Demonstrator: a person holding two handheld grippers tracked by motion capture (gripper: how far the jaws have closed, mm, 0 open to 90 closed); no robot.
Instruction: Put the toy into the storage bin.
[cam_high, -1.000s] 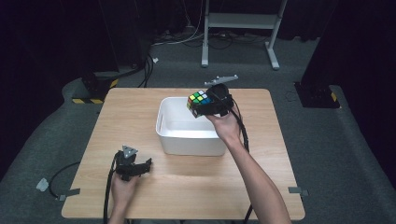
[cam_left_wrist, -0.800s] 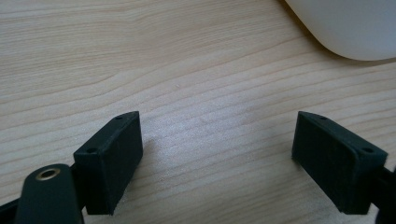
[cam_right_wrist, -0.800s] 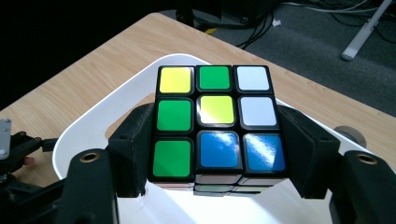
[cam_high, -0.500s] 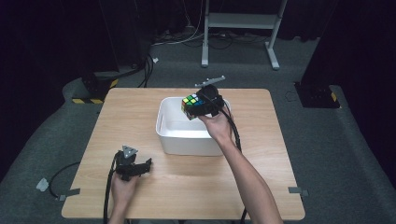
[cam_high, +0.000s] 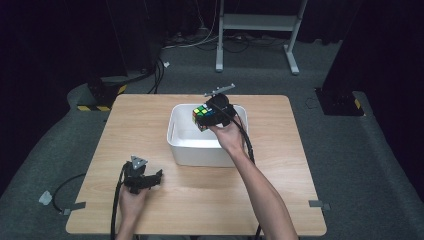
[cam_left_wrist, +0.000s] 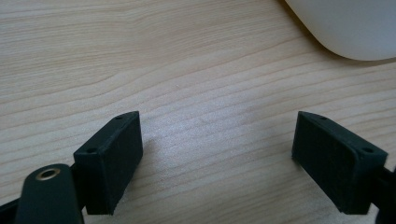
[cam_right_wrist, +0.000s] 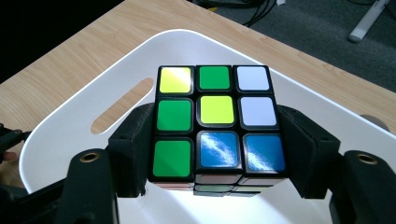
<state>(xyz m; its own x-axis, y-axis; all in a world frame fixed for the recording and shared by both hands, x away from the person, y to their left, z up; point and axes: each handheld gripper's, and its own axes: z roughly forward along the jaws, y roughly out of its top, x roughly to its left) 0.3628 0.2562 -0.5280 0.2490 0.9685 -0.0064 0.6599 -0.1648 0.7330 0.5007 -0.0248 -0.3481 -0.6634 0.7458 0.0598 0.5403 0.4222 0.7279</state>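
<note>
A puzzle cube (cam_high: 204, 116) is held above the far part of a white tub (cam_high: 186, 145) by the right tool (cam_high: 210, 116), whose two black jaws are pressed against opposite sides of the cube. In the right gripper view the cube (cam_right_wrist: 217, 123) is seen between those jaws over the tub's white interior (cam_right_wrist: 70, 140); its top face shows yellow, green, white and blue squares, while its lower layers are cut off behind the jaws and the bottom edge of that view. A slot handle is visible in the tub's wall. Whether the cube touches the tub floor cannot be told from the high view.

The left tool (cam_high: 142, 181) is held low over the near left part of the wooden worktop (cam_high: 280, 165), well apart from the tub. In the left gripper view its jaws (cam_left_wrist: 215, 158) stand wide apart with bare wood between them, and nothing is gripped; a rounded corner of the tub (cam_left_wrist: 345, 28) is cut off at the upper right edge. A grey three-cornered plate is seen on top of each tool in the high view. The person's forearms are cropped by the bottom edge, and cables trail from both tools. The floor behind the worktop is dark, and the stand and cables there are hard to make out.
</note>
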